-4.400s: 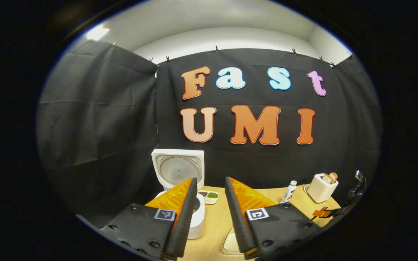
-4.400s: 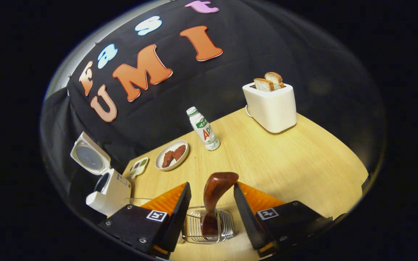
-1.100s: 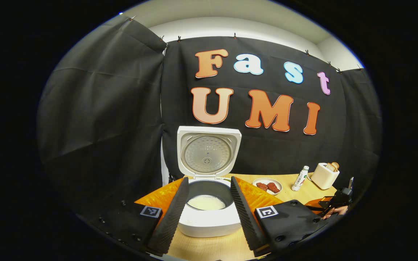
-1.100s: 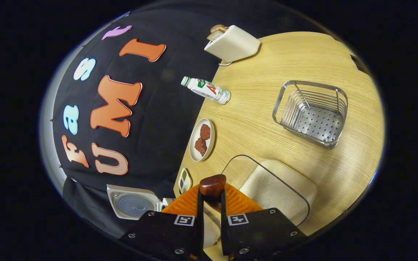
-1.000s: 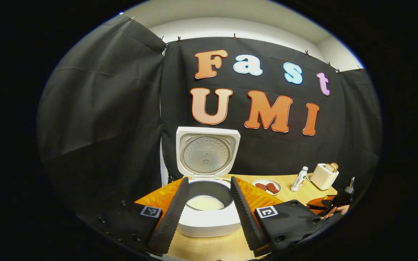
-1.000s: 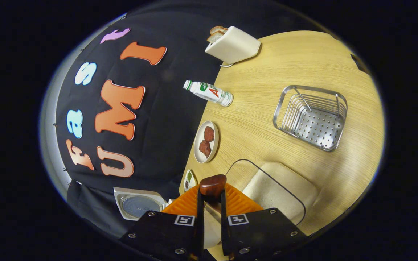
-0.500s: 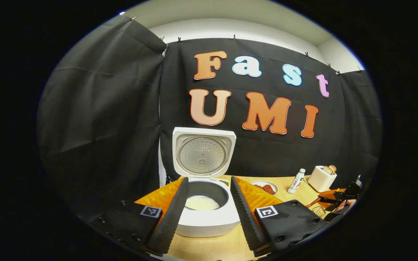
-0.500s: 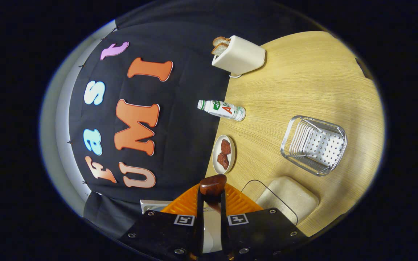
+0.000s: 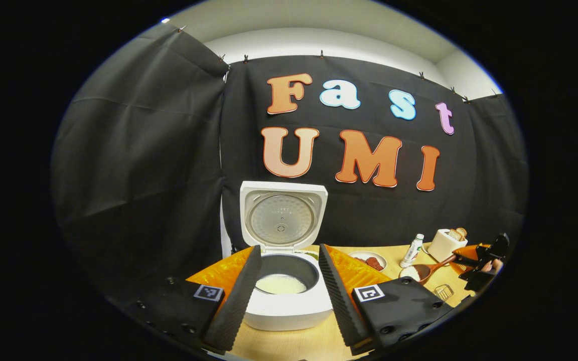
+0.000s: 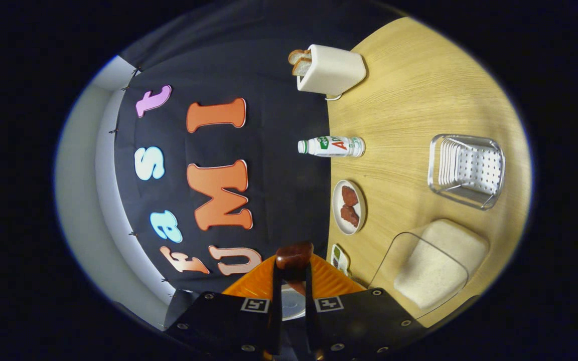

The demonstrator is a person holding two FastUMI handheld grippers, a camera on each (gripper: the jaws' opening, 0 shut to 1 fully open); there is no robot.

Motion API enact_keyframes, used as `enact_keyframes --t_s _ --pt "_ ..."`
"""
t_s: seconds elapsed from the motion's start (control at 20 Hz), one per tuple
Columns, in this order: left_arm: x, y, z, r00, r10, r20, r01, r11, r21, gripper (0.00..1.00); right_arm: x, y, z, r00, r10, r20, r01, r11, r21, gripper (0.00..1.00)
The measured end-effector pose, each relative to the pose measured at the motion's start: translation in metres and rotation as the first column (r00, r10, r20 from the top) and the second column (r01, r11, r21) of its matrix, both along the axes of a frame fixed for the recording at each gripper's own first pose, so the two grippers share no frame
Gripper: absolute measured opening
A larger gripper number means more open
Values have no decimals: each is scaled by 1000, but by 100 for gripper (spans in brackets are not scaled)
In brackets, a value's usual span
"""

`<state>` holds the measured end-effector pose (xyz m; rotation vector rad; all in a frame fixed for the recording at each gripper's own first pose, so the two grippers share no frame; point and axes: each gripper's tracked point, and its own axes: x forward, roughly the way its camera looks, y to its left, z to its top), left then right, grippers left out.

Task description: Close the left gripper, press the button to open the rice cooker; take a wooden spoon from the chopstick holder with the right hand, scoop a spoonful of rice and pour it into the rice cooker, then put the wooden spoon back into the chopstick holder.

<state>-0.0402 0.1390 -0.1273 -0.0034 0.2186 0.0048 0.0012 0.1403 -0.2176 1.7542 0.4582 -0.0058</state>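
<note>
Wooden spoon [image 10: 294,255]: clamped between the right gripper [image 10: 293,281] fingers at 6 o'clock in the right gripper view; in the left gripper view its bowl carries rice at 3 o'clock.
Left gripper [image 9: 285,296]: jaws wide apart, holding nothing.
Rice cooker [image 9: 284,240]: lid up, between the left fingers.
Rice container [image 10: 432,271]: at 4 o'clock.
Chopstick holder [image 10: 467,168]: farther, at 3 o'clock.

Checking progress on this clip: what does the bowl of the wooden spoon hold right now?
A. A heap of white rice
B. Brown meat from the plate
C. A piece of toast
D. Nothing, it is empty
A. In the left gripper view the wooden spoon, held out by the right gripper, carries a white mound of rice in its bowl, off to the side of the open rice cooker.
</note>
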Motion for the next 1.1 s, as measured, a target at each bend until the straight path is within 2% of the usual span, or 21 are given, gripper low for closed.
enact_keyframes --t_s 0.25,0.65,0.85,1.1 --pt "-2 19 3 999 28 18 -28 1000 1 80 34 48 48 995 56 83 -59 998 34 19" --pt "-12 77 4 992 126 30 -126 992 10 80 80 163 81 968 211 133 -211 977 -14 19" --pt "-25 96 -1 983 178 30 -178 984 -11 80 99 209 82 957 262 127 -252 964 -88 19" --pt "-36 120 -10 973 230 6 -230 973 -23 80 121 253 79 942 312 124 -269 922 -277 18"
